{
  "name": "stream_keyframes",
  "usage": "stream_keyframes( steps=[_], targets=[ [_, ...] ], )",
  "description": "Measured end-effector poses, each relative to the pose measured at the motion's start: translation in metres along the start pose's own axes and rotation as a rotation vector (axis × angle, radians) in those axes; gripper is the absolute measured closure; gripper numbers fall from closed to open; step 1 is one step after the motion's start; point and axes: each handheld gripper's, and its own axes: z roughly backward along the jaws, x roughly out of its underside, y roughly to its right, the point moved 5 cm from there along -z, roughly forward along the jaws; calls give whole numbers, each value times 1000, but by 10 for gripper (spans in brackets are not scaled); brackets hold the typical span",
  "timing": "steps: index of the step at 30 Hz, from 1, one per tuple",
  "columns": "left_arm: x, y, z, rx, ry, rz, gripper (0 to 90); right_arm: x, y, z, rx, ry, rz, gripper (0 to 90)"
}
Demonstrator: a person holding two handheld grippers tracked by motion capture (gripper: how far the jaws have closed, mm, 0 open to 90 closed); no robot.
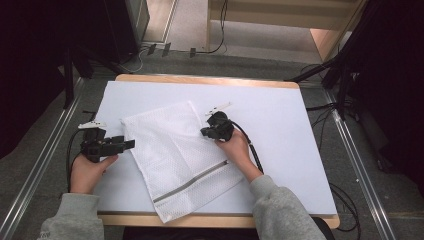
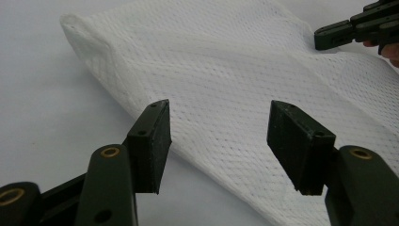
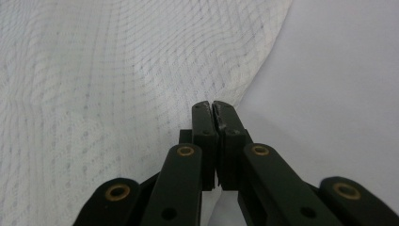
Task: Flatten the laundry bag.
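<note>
**White mesh, soft and limp: take it by the edges**

White mesh laundry bag (image 1: 177, 155) lies flat and askew on the worktop (image 1: 295, 140), its grey zipper (image 1: 192, 182) near the person's end. The right hand-held gripper (image 1: 206, 132) is at the bag's right edge; in its own view the jaws are pressed together with the hem at their tips, but whether fabric is pinched between them I cannot tell. The left hand-held gripper (image 1: 131, 144) hovers just beside the left edge, jaws spread wide, mesh ahead of them in its own view. The bag looks light, floppy and thin; it should drape and slide. The hemmed edges or corners look the best places to grip.
</note>
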Motion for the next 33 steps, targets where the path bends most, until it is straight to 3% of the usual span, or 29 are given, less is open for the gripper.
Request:
stream_keyframes(
  steps=[9, 19, 33],
  targets=[
    [-3, 3, -4, 10, -4, -7, 411, 3, 22, 14, 36, 23, -48, 900],
    [-9, 9, -14, 33, -15, -21, 412, 20, 49, 30, 90, 28, -123, 900],
    [-21, 26, -38, 78, -48, -79, 413, 48, 84, 60, 177, 56, -233, 899]
  ],
)
